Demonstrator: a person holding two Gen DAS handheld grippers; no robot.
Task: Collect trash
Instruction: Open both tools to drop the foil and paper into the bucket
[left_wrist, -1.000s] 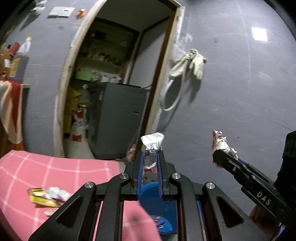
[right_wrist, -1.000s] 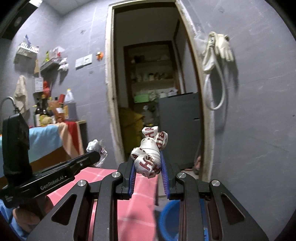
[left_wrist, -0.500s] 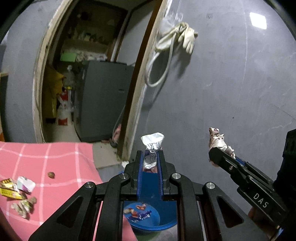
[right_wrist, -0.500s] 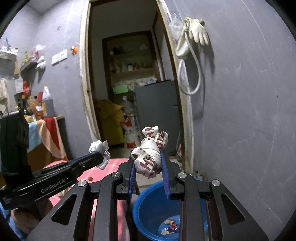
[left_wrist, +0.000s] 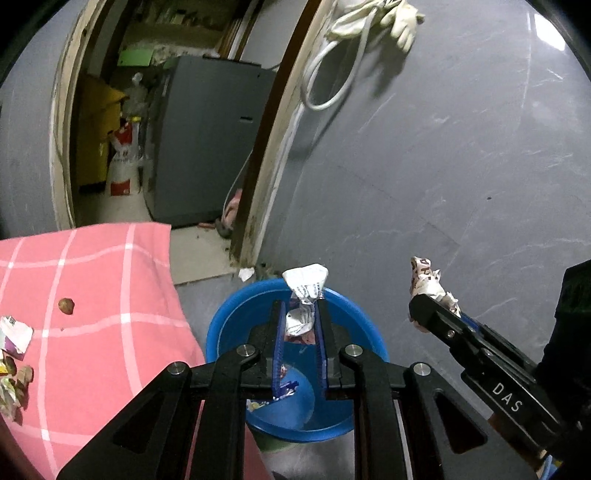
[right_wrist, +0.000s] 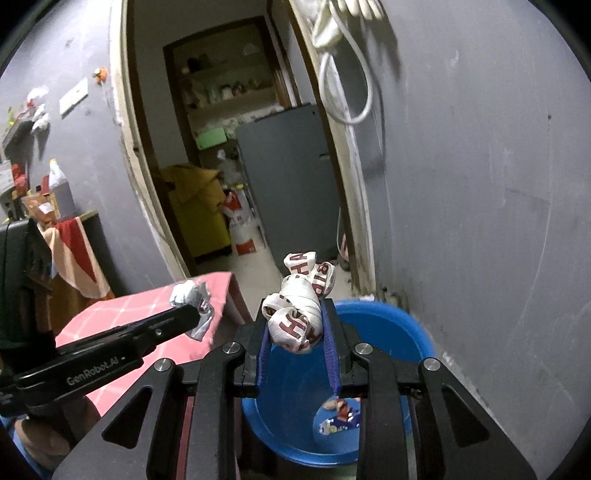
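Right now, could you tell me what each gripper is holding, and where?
Left gripper: silver wrapper, pinched at its lower end. Right gripper: red-lettered wrapper, gripped across its lower bulge.

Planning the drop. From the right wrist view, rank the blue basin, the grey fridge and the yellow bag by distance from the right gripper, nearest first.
1. Blue basin: on the floor just below and ahead of the right gripper.
2. Yellow bag: past the doorway, on the left.
3. Grey fridge: past the doorway, on the right; too close to the bag to rank firmly.
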